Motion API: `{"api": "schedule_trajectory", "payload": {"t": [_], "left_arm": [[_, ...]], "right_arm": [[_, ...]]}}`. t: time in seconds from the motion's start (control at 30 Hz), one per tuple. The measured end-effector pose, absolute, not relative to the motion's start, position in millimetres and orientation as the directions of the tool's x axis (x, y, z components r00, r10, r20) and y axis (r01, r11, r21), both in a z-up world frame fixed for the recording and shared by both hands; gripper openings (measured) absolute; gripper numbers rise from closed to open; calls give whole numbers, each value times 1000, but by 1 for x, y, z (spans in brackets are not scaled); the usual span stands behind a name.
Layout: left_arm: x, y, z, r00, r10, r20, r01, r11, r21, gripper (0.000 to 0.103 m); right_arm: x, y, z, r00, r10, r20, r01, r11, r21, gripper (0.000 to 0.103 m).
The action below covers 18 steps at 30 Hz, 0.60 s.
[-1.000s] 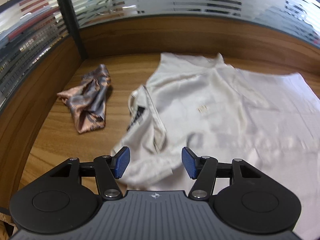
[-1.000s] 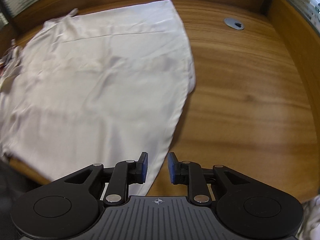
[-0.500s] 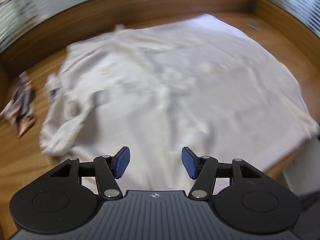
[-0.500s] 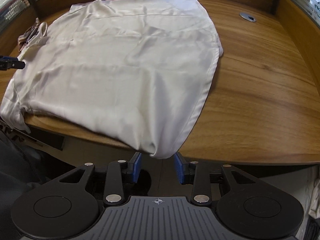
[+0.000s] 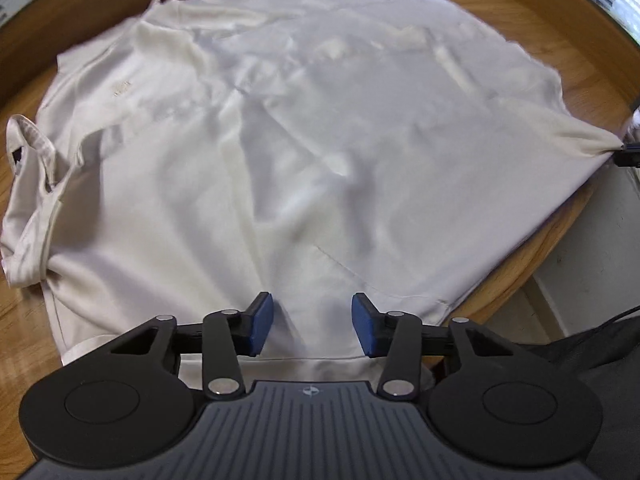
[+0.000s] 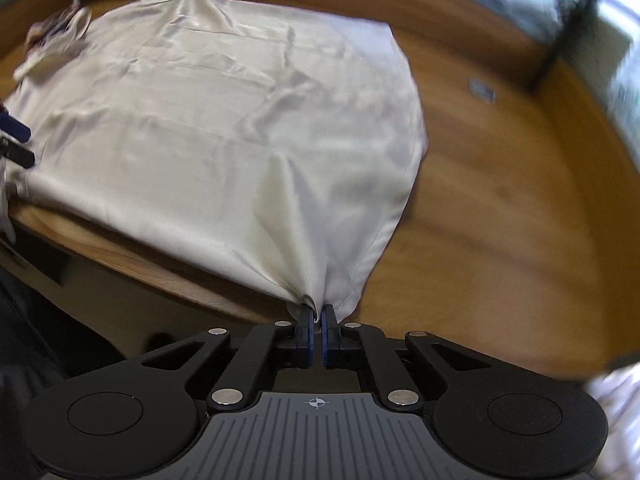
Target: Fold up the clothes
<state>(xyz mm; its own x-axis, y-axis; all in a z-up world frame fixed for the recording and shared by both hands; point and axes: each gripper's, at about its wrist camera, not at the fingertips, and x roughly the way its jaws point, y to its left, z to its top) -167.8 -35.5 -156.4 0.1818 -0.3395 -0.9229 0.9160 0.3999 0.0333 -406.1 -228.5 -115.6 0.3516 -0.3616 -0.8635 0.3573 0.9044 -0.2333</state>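
A cream white shirt (image 5: 304, 128) lies spread over the wooden desk (image 5: 24, 320), collar at the left of the left wrist view. My left gripper (image 5: 310, 330) hovers over the shirt's near hem; its jaws are closing, with cloth lying between the blue pads and the pads apart from it. My right gripper (image 6: 316, 336) is shut on the shirt's (image 6: 224, 120) near right corner at the desk's front edge, and the cloth puckers toward the pads. That pinched corner and the right gripper's tip (image 5: 628, 154) show at the far right of the left wrist view.
A patterned cloth (image 6: 52, 28) lies at the far left corner of the desk (image 6: 500, 220). A round cable grommet (image 6: 482, 90) sits in the bare wood right of the shirt. Wooden walls with glass panels ring the desk. Dark cloth of a person (image 5: 592, 360) is below the front edge.
The right gripper slid to the shirt's near corner and shut on it. The left gripper swung from the collar side to the near hem, and its jaws narrowed.
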Motion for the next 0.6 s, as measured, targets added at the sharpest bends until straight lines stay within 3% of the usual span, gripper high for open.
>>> {"api": "schedule_trajectory", "payload": {"t": [0.23,0.6], "left_arm": [[-165,-35,-155,197,-335,-922,901,433,35,50],[-157,-34,-146,213,-344,-915,881,472,28,50]], "right_arm": [[-414,-221,-107,316,-450,-835,231,890,-392,4],[-438,-240,-118,219,-441,-870,334,872,-358,3]]}}
